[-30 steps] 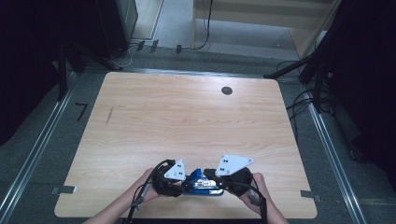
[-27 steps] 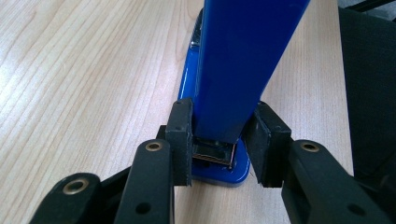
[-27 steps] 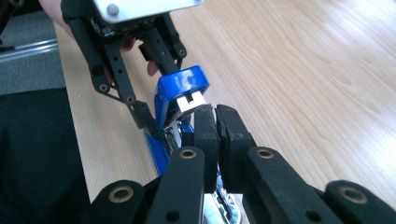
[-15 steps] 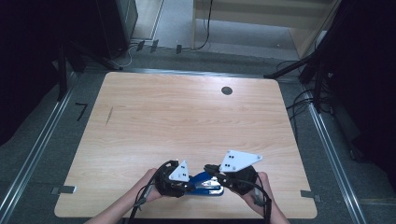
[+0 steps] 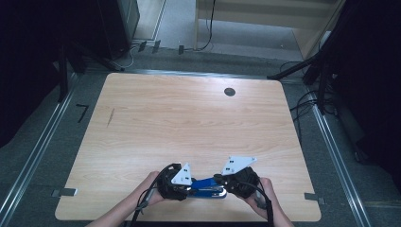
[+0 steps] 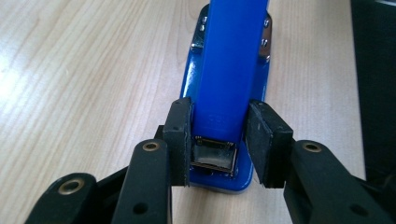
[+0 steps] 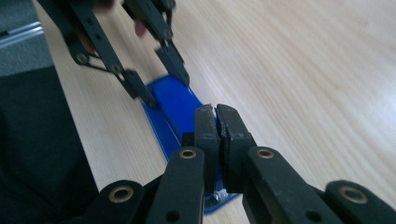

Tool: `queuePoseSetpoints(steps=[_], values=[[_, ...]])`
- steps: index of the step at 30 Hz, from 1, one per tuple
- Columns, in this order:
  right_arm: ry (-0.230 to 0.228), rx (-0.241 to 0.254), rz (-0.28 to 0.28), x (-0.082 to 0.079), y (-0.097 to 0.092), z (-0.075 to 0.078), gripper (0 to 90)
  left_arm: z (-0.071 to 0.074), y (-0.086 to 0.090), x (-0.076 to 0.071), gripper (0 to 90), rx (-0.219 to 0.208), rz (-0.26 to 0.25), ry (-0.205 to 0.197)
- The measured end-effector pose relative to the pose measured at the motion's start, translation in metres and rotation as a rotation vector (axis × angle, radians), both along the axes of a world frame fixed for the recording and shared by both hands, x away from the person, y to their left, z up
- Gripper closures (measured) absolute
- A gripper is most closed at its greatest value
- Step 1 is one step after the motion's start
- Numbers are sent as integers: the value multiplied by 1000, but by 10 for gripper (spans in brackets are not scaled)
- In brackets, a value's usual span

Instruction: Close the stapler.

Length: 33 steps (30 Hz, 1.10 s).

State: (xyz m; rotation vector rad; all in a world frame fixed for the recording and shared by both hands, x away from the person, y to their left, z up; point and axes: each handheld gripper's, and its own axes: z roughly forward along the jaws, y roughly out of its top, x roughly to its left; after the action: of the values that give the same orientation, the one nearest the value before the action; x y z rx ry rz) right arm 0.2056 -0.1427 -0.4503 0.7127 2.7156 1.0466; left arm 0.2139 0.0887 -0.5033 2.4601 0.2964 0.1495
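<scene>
A blue stapler lies near the wooden table's front edge, between the person's two hands. My left gripper comes in from the left. In the left gripper view its jaws straddle the stapler's nose end, and both pads press on the sides of the top arm. My right gripper comes from the right with its pads together. In the right gripper view it is shut with nothing between its pads, right over the stapler's near end. Whether it touches I cannot tell. The left gripper shows beyond.
The table has a small dark round hole at the back right and a dark streak at the left. Both hands work close to the front edge. Metal rails and cables run along the floor around the table.
The right gripper swung slightly outward to the right, then came back in over the stapler's end. The left gripper and the stapler stayed where they were.
</scene>
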Motion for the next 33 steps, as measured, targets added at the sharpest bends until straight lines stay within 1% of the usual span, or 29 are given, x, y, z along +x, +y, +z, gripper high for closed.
queuePoseSetpoints(steps=[1, 2, 3, 4, 5, 6, 7, 8, 9, 12, 14, 15, 16, 18, 20, 21, 22, 25, 28, 33], values=[[9, -10, -3, 1, -1, -2, 890, 0, -1, 0, 637, 4, 3, -8], [21, -19, -9, 2, -1, -4, 890, -1, -2, 0, 628, 18, 5, 1], [33, -34, -13, 2, -1, -6, 890, -4, -1, 0, 623, 17, 8, 9], [34, -61, -19, 3, -2, -9, 890, -6, 0, 0, 622, 3, 11, 13], [47, -75, -22, 4, -2, -13, 889, -5, 1, 1, 619, 10, 9, 18], [54, -59, -21, 4, -5, -16, 889, -5, 1, 0, 619, 10, 8, 15], [63, -52, -32, 5, -7, -16, 889, -5, 0, 0, 620, 12, 7, 14], [53, -65, -33, 5, -8, -15, 888, -5, 1, 1, 620, 11, 7, 15], [56, -68, -35, 5, -9, -14, 888, -5, 1, 1, 620, 10, 6, 15], [74, -53, -44, 7, -12, -15, 889, -5, 1, 1, 619, 10, 3, 12], [69, -54, -43, 6, -12, -15, 889, -5, 2, 1, 615, 10, 0, 14], [68, -54, -44, 6, -12, -15, 889, -5, 3, 1, 614, 16, -3, 15], [70, -55, -43, 6, -12, -15, 889, -5, 4, 2, 605, 0, 3, 22], [75, -59, -36, 7, -12, -16, 890, -3, 7, 2, 592, 3, 4, 27], [78, -70, -40, 6, -11, -18, 891, -3, 10, 3, 557, -3, 17, 44], [83, -79, -41, 6, -10, -19, 893, -3, 12, 4, 549, 3, 15, 46], [84, -86, -37, 7, -10, -20, 893, -3, 13, 4, 536, 3, 24, 49], [88, -87, -36, 7, -10, -20, 899, -3, 15, 5, 477, 6, 34, 51], [87, -89, -36, 7, -9, -20, 900, -2, 16, 5, 395, 10, 49, 54], [92, -89, -42, 6, -9, -20, 900, -1, 18, 7, 319, 7, 70, 59]])
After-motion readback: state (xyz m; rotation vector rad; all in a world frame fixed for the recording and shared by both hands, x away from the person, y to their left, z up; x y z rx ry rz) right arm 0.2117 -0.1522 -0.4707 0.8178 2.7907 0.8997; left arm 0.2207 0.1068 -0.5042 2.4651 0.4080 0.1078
